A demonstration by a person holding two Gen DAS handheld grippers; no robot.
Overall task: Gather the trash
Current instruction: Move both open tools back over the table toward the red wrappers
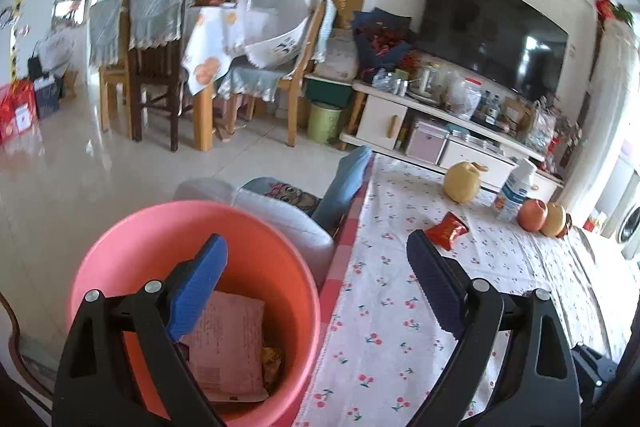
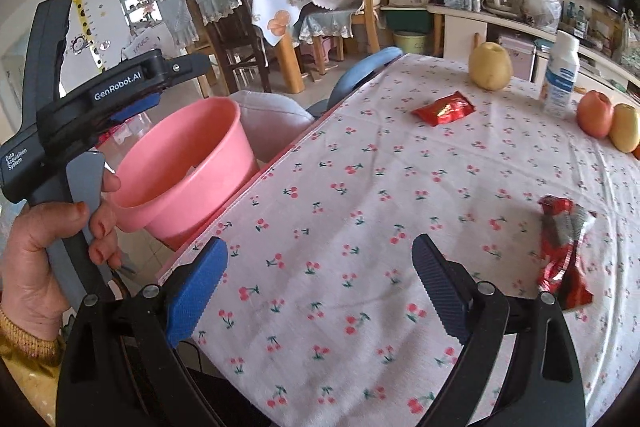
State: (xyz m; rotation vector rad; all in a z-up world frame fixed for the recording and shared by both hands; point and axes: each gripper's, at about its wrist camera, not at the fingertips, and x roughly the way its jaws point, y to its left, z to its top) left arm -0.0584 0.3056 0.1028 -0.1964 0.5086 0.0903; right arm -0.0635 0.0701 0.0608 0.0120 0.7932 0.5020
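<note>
A pink bin [image 1: 192,291] stands beside the table's left edge, with a pale pink packet [image 1: 228,343] and other wrappers inside. My left gripper [image 1: 316,267] hangs open above the bin's right rim and the table edge, nothing between its fingers. In the right wrist view the pink bin [image 2: 188,163] sits left of the table, and a hand holds the left gripper's body [image 2: 100,99] over it. My right gripper [image 2: 320,271] is open over the cherry-print cloth [image 2: 360,187], empty. A crumpled red wrapper [image 2: 564,251] lies to its right. Another red wrapper [image 2: 442,108] lies farther away, the same wrapper [image 1: 446,229] showing beyond my left gripper.
A yellow pear [image 2: 490,65], a white bottle [image 2: 560,75], a red apple [image 2: 595,114] and a yellow fruit [image 2: 624,127] stand at the table's far side. A padded seat [image 1: 280,211] sits behind the bin. Dining chairs, a TV cabinet and a green bucket [image 1: 325,123] lie beyond.
</note>
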